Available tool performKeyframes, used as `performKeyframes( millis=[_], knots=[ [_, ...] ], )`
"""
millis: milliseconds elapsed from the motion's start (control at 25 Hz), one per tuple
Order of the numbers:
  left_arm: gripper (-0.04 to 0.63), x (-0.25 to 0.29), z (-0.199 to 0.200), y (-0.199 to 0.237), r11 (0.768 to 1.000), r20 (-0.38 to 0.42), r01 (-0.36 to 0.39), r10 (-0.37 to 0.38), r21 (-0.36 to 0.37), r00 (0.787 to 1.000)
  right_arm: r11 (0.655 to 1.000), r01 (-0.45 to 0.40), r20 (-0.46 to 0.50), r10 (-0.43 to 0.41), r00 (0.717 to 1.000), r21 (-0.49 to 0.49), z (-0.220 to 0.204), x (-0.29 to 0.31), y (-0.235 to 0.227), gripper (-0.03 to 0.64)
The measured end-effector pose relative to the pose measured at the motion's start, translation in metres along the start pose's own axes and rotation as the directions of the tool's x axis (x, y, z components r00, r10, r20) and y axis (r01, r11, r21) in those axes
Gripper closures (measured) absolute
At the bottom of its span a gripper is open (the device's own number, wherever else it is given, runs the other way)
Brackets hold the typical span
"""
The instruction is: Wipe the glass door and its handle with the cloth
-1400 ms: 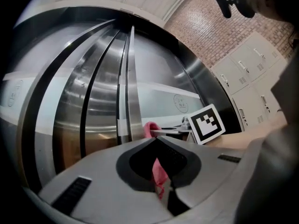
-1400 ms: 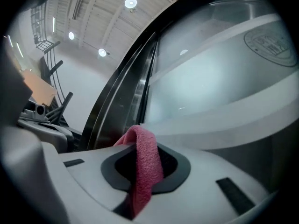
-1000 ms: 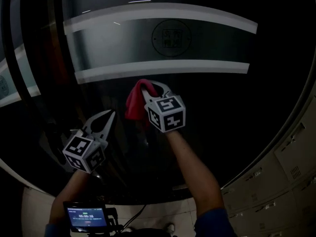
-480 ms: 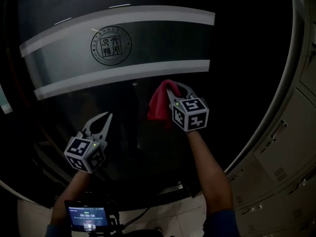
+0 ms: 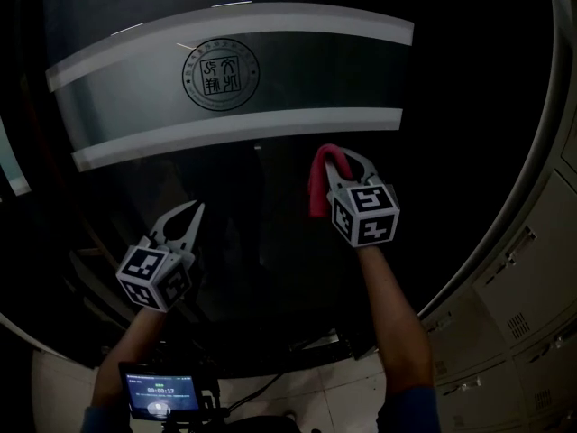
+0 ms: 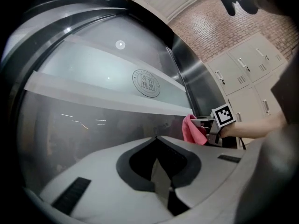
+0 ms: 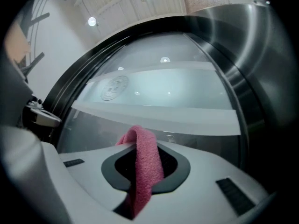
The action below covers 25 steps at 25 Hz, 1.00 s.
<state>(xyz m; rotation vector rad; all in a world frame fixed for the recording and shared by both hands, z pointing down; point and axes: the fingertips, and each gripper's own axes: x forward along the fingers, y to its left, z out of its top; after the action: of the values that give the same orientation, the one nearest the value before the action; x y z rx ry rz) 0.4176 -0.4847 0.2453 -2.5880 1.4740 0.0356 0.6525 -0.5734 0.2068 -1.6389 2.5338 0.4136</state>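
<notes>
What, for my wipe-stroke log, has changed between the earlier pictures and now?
The right tongs, shut on the red cloth, slid it rightward along the glass door, from below-left of the round seal to below-right. Nothing was taken or released. The left tongs stayed shut and empty.

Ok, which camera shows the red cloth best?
The right gripper view: the red terry cloth sits close, mid-frame, clamped in the right gripper. The head view shows only a dim fold; the left gripper view, a small distant patch.

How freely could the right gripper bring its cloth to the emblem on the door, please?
Probably yes: the right gripper, shut on the cloth, sits lower right of the emblem with bare glass door between.
</notes>
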Motion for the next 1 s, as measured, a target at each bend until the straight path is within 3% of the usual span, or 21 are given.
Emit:
performKeyframes(
  millis=[200, 360, 440, 600, 800, 1000],
  knots=[
    [0.584, -0.042, -0.003, 0.039, 0.999, -0.002, -0.045, 0.045, -0.007, 0.999, 0.977, -0.208, 0.043, 0.21, 0.977, -0.039, 0.014, 0.028, 0.142, 0.583],
    [0.583, -0.092, -0.003, 0.079, 0.994, 0.002, -0.105, 0.105, 0.018, 0.994, 0.928, -0.369, 0.052, 0.372, 0.927, -0.059, 0.015, 0.058, 0.272, 0.581],
    [0.583, -0.116, -0.005, 0.101, 0.99, -0.008, -0.139, 0.139, 0.028, 0.99, 0.908, -0.419, 0.068, 0.419, 0.905, -0.013, 0.012, 0.076, 0.323, 0.581],
    [0.583, -0.162, -0.016, 0.145, 0.983, -0.038, -0.179, 0.181, 0.045, 0.983, 0.886, -0.456, 0.076, 0.451, 0.889, 0.078, 0.008, 0.108, 0.398, 0.582],
    [0.583, -0.202, -0.023, 0.175, 0.98, -0.057, -0.195, 0.196, 0.028, 0.979, 0.869, -0.483, 0.083, 0.476, 0.875, 0.105, 0.01, 0.127, 0.459, 0.582],
    [0.584, -0.169, -0.028, 0.153, 0.99, -0.049, -0.139, 0.14, 0.018, 0.989, 0.894, -0.432, 0.056, 0.428, 0.902, 0.121, -0.012, 0.124, 0.426, 0.582]
  ],
)
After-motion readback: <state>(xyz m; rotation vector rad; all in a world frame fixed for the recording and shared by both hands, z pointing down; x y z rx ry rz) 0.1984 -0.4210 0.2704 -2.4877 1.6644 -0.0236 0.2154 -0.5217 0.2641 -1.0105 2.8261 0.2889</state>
